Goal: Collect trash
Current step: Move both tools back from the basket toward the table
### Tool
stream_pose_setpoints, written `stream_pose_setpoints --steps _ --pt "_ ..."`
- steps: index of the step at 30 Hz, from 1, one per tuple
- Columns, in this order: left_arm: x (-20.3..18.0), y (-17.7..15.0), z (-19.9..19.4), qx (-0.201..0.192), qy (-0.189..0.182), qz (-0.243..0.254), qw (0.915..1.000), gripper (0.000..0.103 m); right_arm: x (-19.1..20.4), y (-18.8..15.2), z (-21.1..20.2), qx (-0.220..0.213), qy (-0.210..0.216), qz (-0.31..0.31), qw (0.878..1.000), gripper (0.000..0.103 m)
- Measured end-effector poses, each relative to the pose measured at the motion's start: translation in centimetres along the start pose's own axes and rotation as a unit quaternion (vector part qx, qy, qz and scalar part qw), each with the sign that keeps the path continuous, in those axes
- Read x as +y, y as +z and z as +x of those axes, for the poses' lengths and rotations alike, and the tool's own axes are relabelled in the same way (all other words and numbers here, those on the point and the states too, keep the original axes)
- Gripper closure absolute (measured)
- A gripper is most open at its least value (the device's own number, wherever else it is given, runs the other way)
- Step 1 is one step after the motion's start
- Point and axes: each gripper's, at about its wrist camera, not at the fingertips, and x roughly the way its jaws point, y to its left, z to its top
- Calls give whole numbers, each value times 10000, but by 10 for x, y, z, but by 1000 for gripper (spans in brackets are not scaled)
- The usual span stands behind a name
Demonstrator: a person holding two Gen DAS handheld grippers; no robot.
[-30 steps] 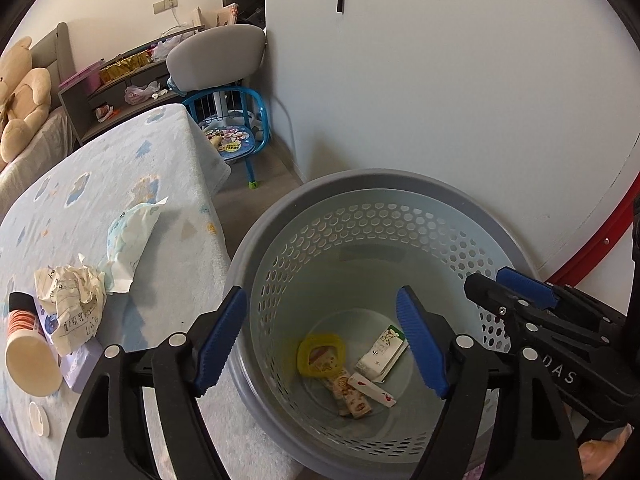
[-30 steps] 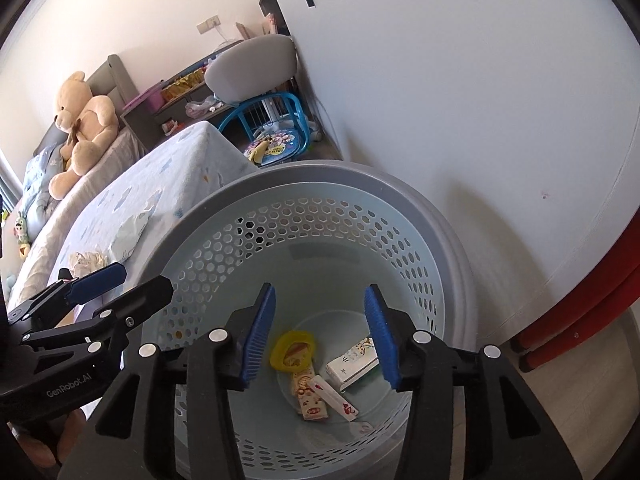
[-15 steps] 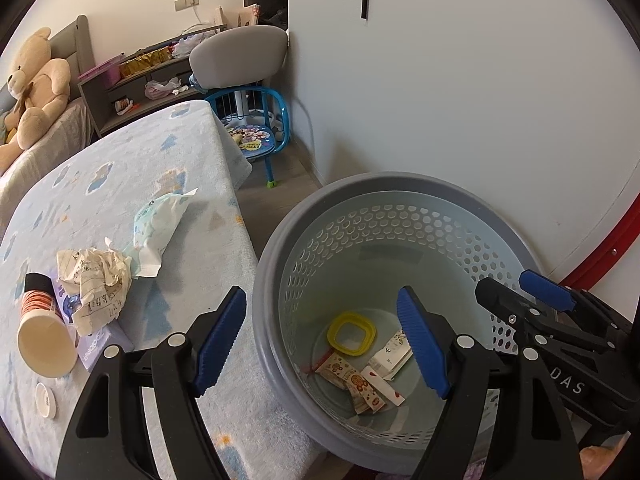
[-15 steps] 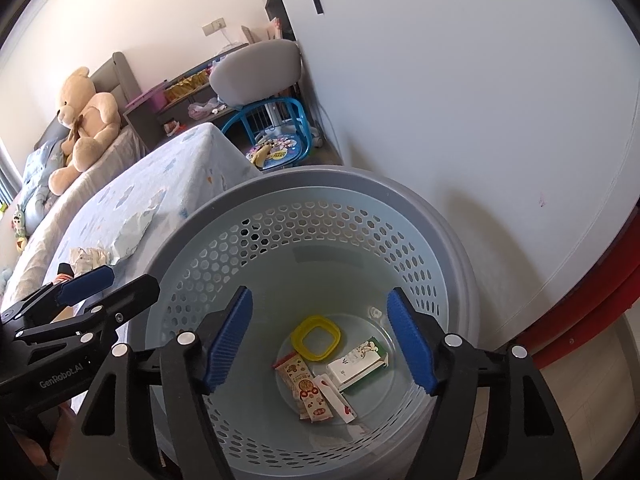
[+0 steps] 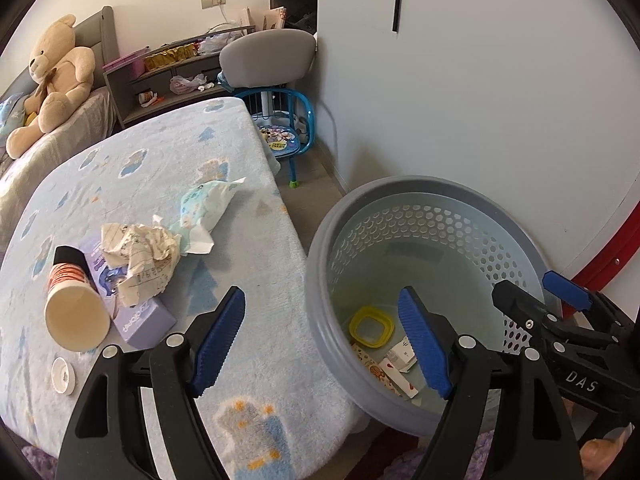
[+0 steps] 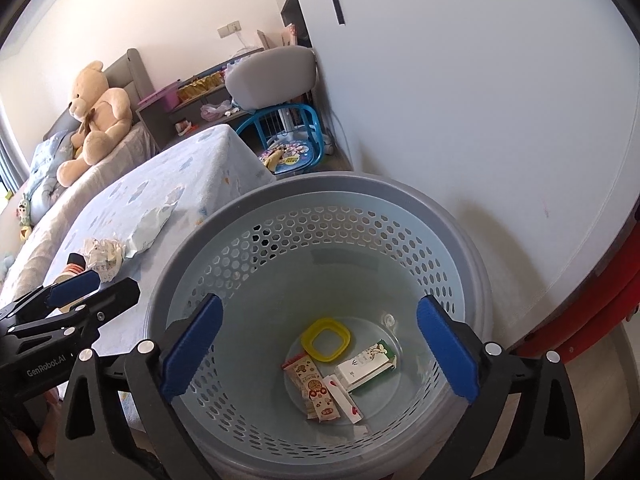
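Observation:
A grey perforated basket (image 5: 420,208) (image 6: 320,192) stands on the floor beside the bed. It holds a yellow square lid (image 6: 326,339), a small carton (image 6: 366,366) and snack wrappers (image 6: 316,390). On the blue blanket (image 5: 152,168) lie a crumpled paper ball (image 5: 140,256), a light-blue wrapper (image 5: 204,208), a paper cup (image 5: 72,308), a purple box (image 5: 140,320) and a small white cap (image 5: 63,374). My left gripper (image 5: 320,340) is open and empty over the bed edge and basket rim. My right gripper (image 6: 320,354) is open and empty above the basket.
A white wall (image 5: 480,80) rises behind the basket. A blue child's chair (image 5: 280,136) and a grey chair (image 5: 268,56) stand at the foot of the bed. A teddy bear (image 5: 52,80) sits far left. Red hoops (image 6: 600,300) lean at the right.
My left gripper has drawn left, from over the basket toward the bed. My right gripper's jaws have opened wider above the basket. The yellow lid has shifted in the basket.

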Motion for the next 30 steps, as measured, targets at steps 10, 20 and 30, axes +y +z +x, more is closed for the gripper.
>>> stream_pose_setpoints --steps 10,20,30 --pt "64 -28 -26 -68 457 -414 9981 27 39 -15 -16 26 27 -201 9998 6" --pt "145 -69 -41 139 1070 -965 9895 27 92 -24 -24 92 393 -444 9982 6" --pt "214 -101 -54 222 1501 -1513 9768 27 153 -40 -20 363 882 -804 9922 6"
